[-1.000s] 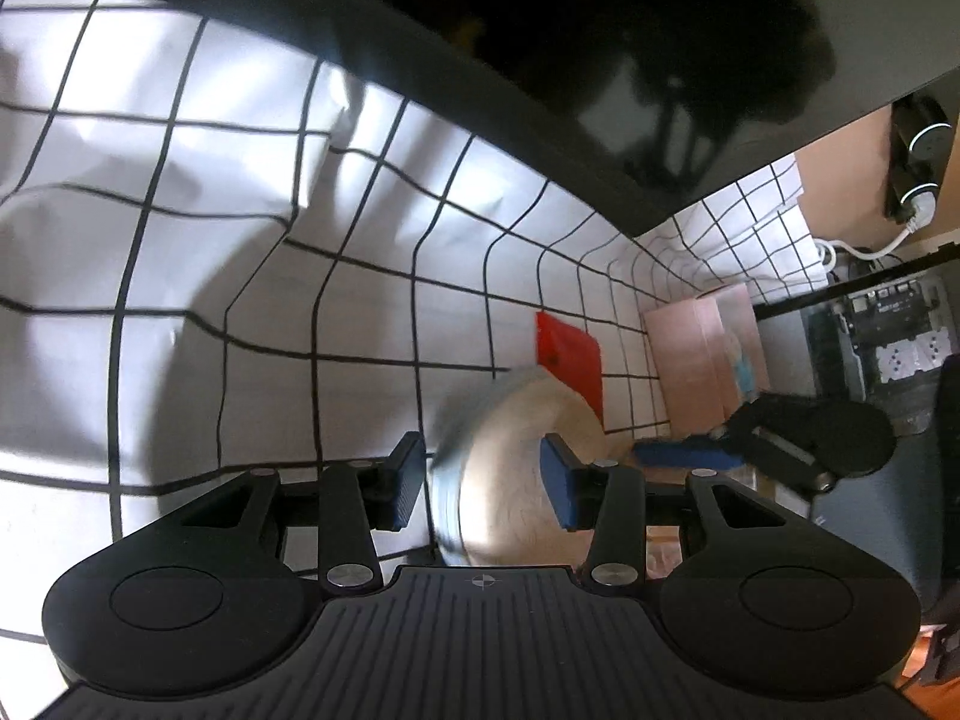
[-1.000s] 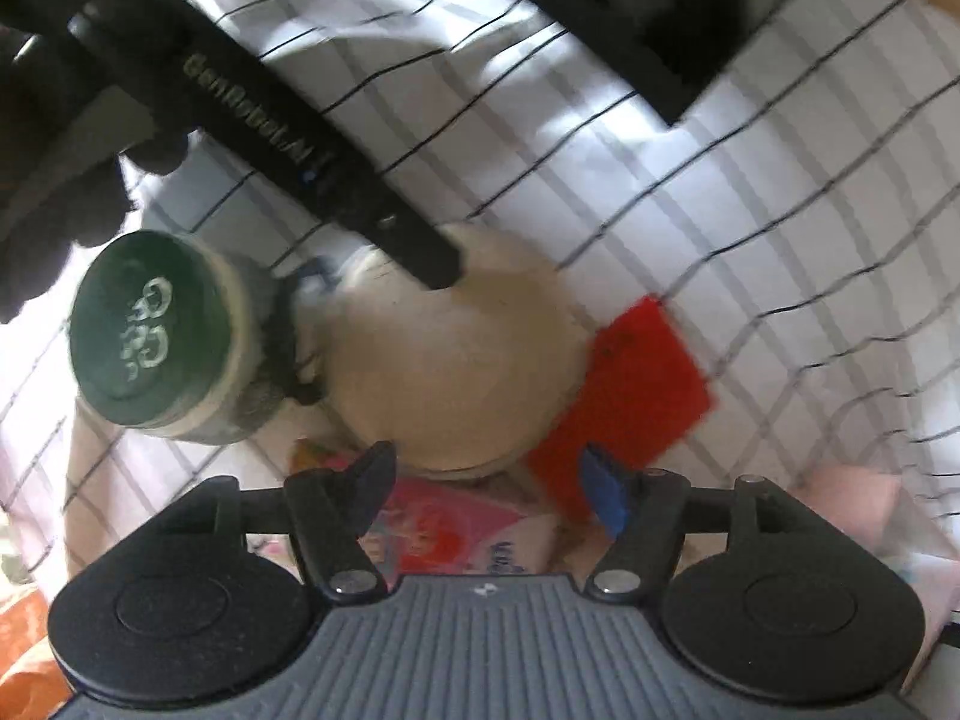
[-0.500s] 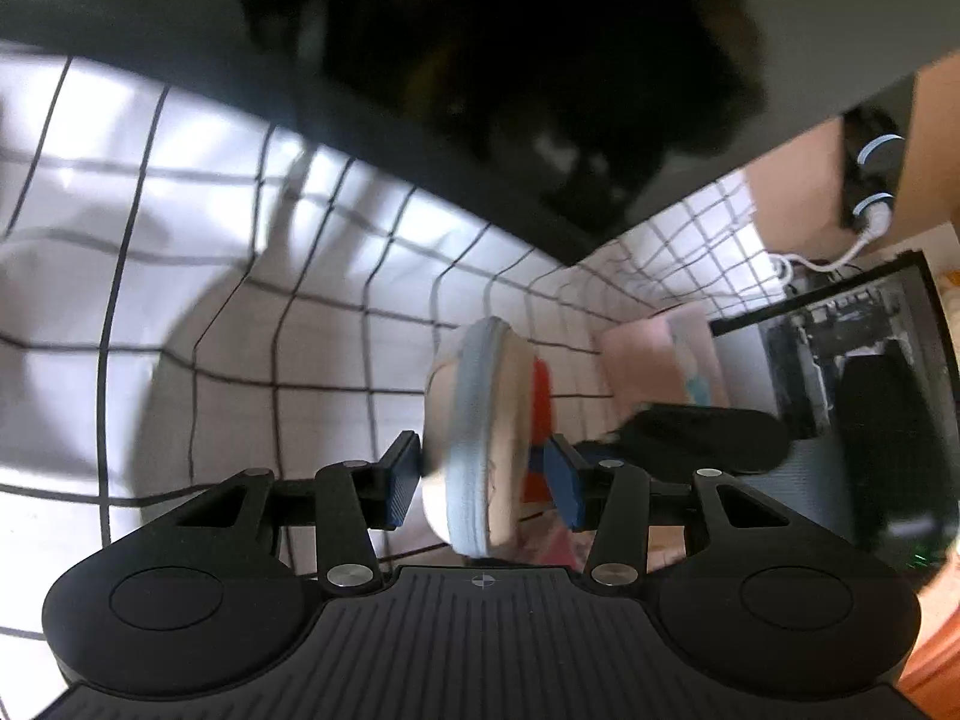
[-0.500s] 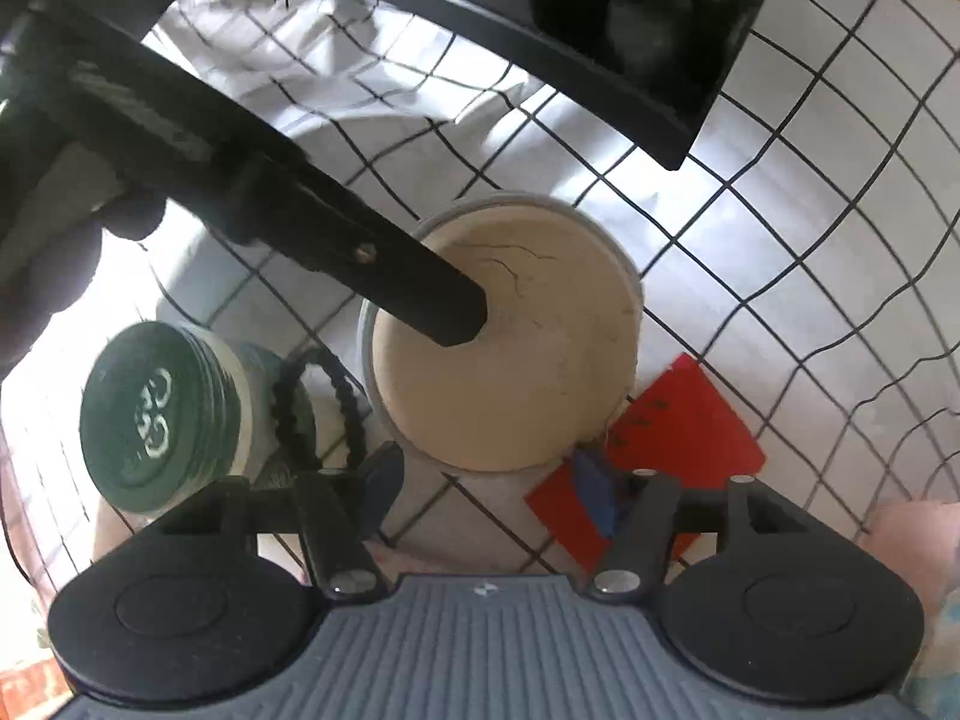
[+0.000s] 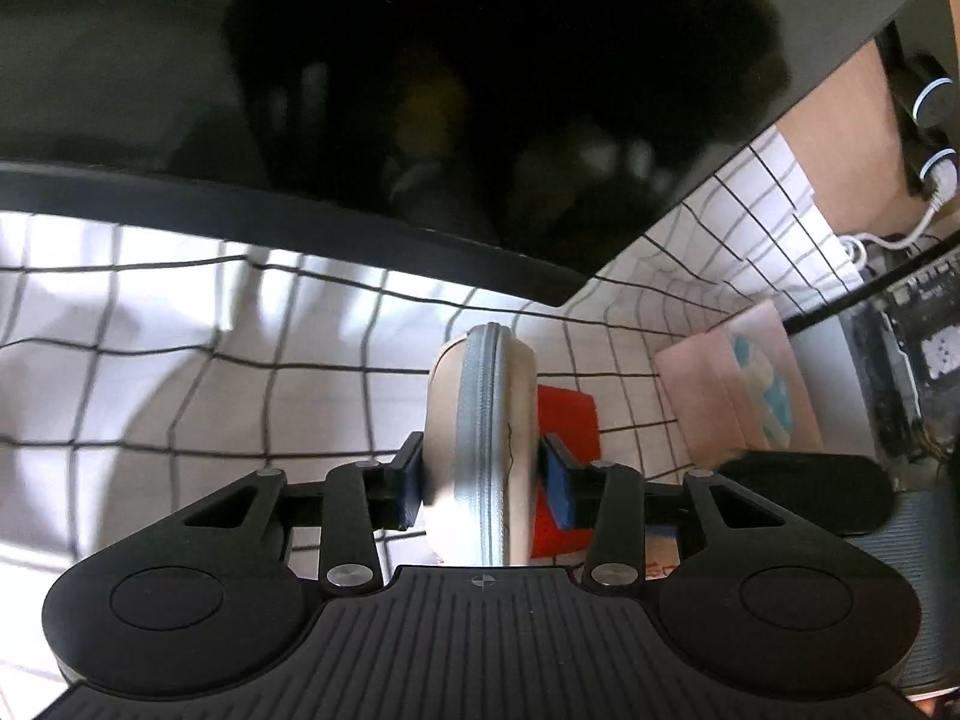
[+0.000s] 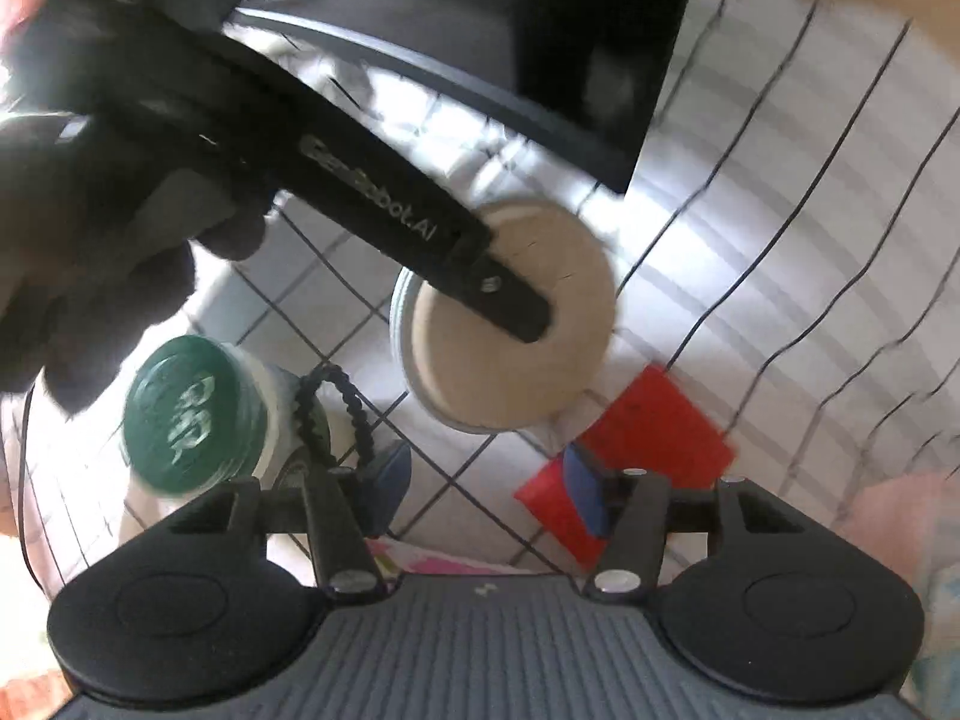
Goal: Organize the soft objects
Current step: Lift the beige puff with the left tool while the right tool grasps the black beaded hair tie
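My left gripper [image 5: 483,474] is clamped on the round beige pouch [image 5: 480,450], which stands on edge between my fingers with its grey zipper facing me; whether it touches the gridded white cloth [image 5: 180,360] I cannot tell. My right gripper [image 6: 486,483] hangs with its fingers apart and nothing between them. From its camera the pouch [image 6: 504,324] shows its flat face, and my left gripper's black finger [image 6: 480,282] lies across it.

Just beyond the pouch on its right lies a red card [image 5: 567,414], partly hidden by the pouch and my finger. Farther right is a pink packet [image 5: 738,384]. A green-lidded jar [image 6: 192,414] with a black beaded loop [image 6: 330,408] stands left of the pouch, near my right gripper. A dark monitor [image 5: 480,90] overhangs the far side of the cloth. The right view is smeared, so the lid's white marking is unreadable.
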{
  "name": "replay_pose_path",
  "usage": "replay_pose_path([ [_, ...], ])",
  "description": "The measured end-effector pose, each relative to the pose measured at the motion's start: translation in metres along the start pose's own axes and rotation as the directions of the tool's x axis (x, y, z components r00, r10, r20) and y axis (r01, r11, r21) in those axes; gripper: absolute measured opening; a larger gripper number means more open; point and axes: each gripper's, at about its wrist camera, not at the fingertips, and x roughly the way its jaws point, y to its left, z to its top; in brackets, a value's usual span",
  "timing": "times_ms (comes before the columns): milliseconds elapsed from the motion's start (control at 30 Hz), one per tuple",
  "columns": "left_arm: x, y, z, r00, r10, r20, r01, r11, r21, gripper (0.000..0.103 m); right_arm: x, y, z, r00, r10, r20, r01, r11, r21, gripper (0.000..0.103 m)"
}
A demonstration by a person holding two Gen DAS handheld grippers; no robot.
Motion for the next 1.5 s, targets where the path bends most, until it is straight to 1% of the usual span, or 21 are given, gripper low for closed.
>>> replay_pose_path([
  [67, -0.013, 0.004, -0.005, 0.999, 0.004, 0.034, -0.003, 1.000, -0.011, 0.044, -0.018, 0.007, -0.007, 0.999, 0.002, 0.039, 0.001, 0.997, -0.074, 0.057],
  [133, -0.025, 0.008, -0.008, 0.997, 0.010, 0.073, -0.008, 1.000, -0.029, 0.044, -0.024, 0.014, -0.012, 0.999, 0.023, 0.038, -0.019, 0.993, -0.117, 0.044],
  [167, -0.031, 0.010, -0.009, 0.996, 0.016, 0.093, -0.013, 0.999, -0.039, 0.044, -0.023, 0.020, -0.014, 0.999, 0.036, 0.026, -0.032, 0.991, -0.127, 0.033],
  [233, -0.043, 0.011, -0.012, 0.992, 0.033, 0.122, -0.028, 0.999, -0.043, 0.044, -0.012, 0.031, -0.017, 0.997, 0.074, -0.016, -0.075, 0.982, -0.173, 0.031],
  [333, -0.060, 0.011, -0.019, 0.985, 0.063, 0.161, -0.058, 0.998, -0.036, 0.044, 0.000, 0.044, -0.024, 0.997, 0.078, -0.022, -0.081, 0.966, -0.244, 0.031],
  [433, -0.079, 0.013, -0.028, 0.971, 0.106, 0.212, -0.101, 0.994, -0.034, 0.044, 0.009, 0.049, -0.025, 0.993, 0.115, -0.021, -0.117, 0.959, -0.259, 0.031],
  [500, -0.090, 0.014, -0.032, 0.962, 0.128, 0.240, -0.122, 0.992, -0.037, 0.044, 0.014, 0.051, -0.025, 0.992, 0.127, -0.012, -0.125, 0.950, -0.287, 0.031],
  [567, -0.100, 0.015, -0.037, 0.953, 0.142, 0.266, -0.136, 0.990, -0.038, 0.044, 0.018, 0.052, -0.024, 0.990, 0.139, -0.010, -0.135, 0.940, -0.313, 0.031],
  [633, -0.107, 0.017, -0.044, 0.945, 0.151, 0.289, -0.143, 0.988, -0.050, 0.044, 0.025, 0.051, -0.022, 0.990, 0.137, -0.016, -0.135, 0.936, -0.326, 0.028],
  [700, -0.112, 0.021, -0.052, 0.940, 0.157, 0.303, -0.143, 0.987, -0.068, 0.044, 0.035, 0.045, -0.014, 0.988, 0.148, -0.031, -0.151, 0.943, -0.296, 0.016],
  [733, -0.114, 0.023, -0.056, 0.938, 0.161, 0.307, -0.144, 0.987, -0.078, 0.044, 0.036, 0.041, -0.012, 0.986, 0.160, -0.035, -0.164, 0.951, -0.264, 0.014],
  [800, -0.116, 0.028, -0.064, 0.937, 0.168, 0.307, -0.145, 0.985, -0.095, 0.044, 0.045, 0.028, -0.006, 0.979, 0.197, -0.042, -0.201, 0.968, -0.150, 0.013],
  [833, -0.116, 0.029, -0.067, 0.936, 0.174, 0.305, -0.149, 0.984, -0.102, 0.044, 0.048, 0.021, -0.003, 0.978, 0.203, -0.047, -0.207, 0.975, -0.078, 0.013],
  [933, -0.113, 0.035, -0.073, 0.934, 0.195, 0.298, -0.166, 0.979, -0.121, 0.044, 0.057, 0.005, 0.003, 0.978, 0.202, -0.059, -0.199, 0.978, 0.062, 0.013],
  [1133, -0.110, 0.042, -0.079, 0.931, 0.213, 0.295, -0.176, 0.973, -0.148, 0.044, 0.063, -0.002, 0.012, 0.980, 0.199, -0.016, -0.193, 0.965, 0.177, 0.013],
  [1200, -0.110, 0.042, -0.081, 0.928, 0.226, 0.295, -0.187, 0.970, -0.156, 0.044, 0.059, -0.002, 0.015, 0.980, 0.199, 0.004, -0.196, 0.962, 0.193, 0.009],
  [1333, -0.122, 0.030, -0.083, 0.922, 0.243, 0.302, -0.204, 0.967, -0.153, 0.044, 0.029, 0.004, 0.016, 0.983, 0.181, 0.045, -0.186, 0.968, 0.170, 0.008],
  [1400, -0.134, 0.019, -0.085, 0.913, 0.262, 0.314, -0.226, 0.963, -0.147, 0.044, 0.005, 0.006, 0.017, 0.983, 0.165, 0.077, -0.175, 0.974, 0.148, 0.008],
  [1500, -0.158, -0.003, -0.093, 0.889, 0.300, 0.346, -0.261, 0.953, -0.155, 0.044, -0.036, 0.007, 0.016, 0.980, 0.153, 0.130, -0.169, 0.978, 0.122, 0.008],
])
